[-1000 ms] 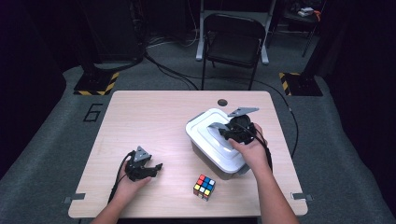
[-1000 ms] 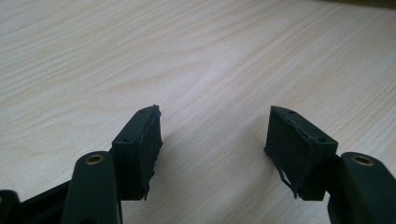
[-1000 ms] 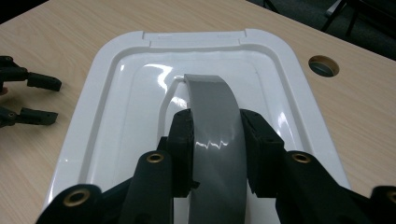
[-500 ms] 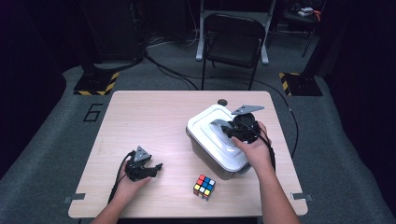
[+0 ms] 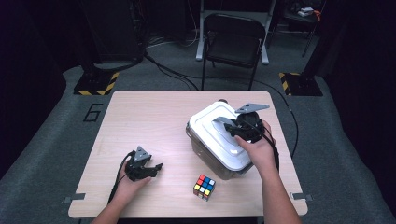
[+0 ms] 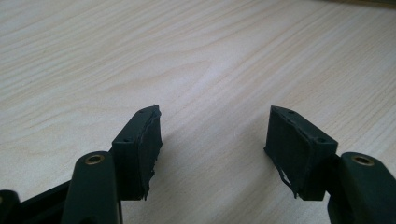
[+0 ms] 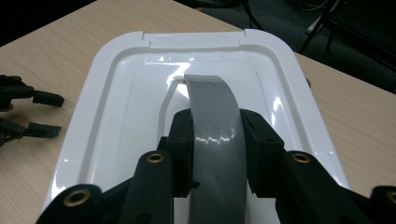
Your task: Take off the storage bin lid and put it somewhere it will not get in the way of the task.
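Pale wood table (image 5: 154, 116) carries everything. At its 8 o'clock the left gripper (image 5: 148, 170) rests low, jaws spread with nothing but bare wood between them. A cube (image 5: 204, 187) sits at 6 o'clock. Right of centre, near 3 o'clock, stands the box (image 5: 205, 149) under its white lid (image 5: 212, 126); the right gripper (image 7: 215, 140) pinches the lid's grey handle (image 7: 210, 107).

I see the clear box (image 5: 211, 151) at the counter's three o'clock, tilted, its white lid (image 5: 219, 135) on, the lid's grey arched handle (image 7: 215, 135) raised upright.
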The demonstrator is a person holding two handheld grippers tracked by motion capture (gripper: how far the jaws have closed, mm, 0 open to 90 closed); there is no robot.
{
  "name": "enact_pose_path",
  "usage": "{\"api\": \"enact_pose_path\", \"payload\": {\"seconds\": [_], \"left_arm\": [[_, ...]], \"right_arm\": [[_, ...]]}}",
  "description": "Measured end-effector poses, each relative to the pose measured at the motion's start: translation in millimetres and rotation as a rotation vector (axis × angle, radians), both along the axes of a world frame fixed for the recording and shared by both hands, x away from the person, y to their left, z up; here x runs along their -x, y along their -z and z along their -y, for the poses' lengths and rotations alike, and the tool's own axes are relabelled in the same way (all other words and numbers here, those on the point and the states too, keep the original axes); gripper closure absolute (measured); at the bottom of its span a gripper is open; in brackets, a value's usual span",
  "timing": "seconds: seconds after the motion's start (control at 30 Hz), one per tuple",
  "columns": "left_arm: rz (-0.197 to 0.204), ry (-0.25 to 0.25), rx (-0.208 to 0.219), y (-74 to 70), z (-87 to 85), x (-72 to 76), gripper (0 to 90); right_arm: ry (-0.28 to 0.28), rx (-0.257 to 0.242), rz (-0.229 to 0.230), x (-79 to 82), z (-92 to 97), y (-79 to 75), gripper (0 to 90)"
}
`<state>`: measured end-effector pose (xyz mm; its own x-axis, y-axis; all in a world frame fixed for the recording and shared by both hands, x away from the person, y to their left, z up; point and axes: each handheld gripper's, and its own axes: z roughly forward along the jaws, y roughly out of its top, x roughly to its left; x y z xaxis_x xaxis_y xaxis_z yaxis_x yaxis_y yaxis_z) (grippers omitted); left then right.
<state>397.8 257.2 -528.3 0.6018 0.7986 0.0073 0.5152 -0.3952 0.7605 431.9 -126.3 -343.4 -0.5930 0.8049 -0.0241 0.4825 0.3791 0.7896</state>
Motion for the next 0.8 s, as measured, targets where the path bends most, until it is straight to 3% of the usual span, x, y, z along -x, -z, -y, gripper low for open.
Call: {"api": "enact_pose_path", "payload": {"seconds": [0.33, 0.8], "left_arm": [[0.001, 0.004, -0.005, -0.2, -0.4, -0.3, 35.7], [-0.004, 0.001, 0.000, -0.4, 1.4, -1.2, 35.3]], "right_arm": [[0.044, -0.009, -0.004, -0.3, 17.7, -1.5, 67.0], [0.158, -0.018, 0.001, 3.0, 57.7, -2.3, 67.0]]}}
